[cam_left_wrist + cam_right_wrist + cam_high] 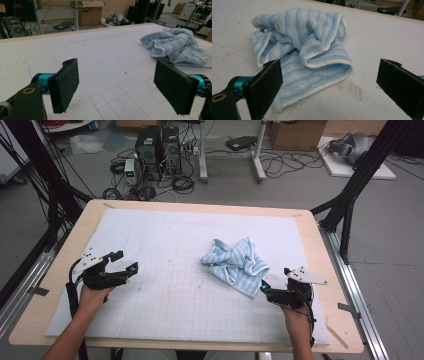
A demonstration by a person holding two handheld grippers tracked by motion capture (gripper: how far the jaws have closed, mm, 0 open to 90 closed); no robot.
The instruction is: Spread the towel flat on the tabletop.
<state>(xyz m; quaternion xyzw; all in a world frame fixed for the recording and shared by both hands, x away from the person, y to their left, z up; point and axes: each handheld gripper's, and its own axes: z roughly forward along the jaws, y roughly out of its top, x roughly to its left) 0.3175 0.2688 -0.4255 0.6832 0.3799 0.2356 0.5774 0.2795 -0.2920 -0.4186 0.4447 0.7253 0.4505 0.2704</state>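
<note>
Both grippers, left (120,263) and right (267,290), are black with teal joints, felt-faced black pads (65,83), grey three-cornered plates (89,258), black cables (71,292); forearms unsleeved.

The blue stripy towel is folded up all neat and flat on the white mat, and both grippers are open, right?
Not quite. The towel lies crumpled in a heap, not neatly folded, as the right gripper view shows. It is on the white mat, and the left gripper and right gripper are both open.

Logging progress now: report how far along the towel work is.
Done: nothing; the blue striped towel lies crumpled on the white mat. In hand: right hand-held gripper open at its near edge; left hand-held gripper open, apart. Left: grasping and whatever handling follows.
</note>
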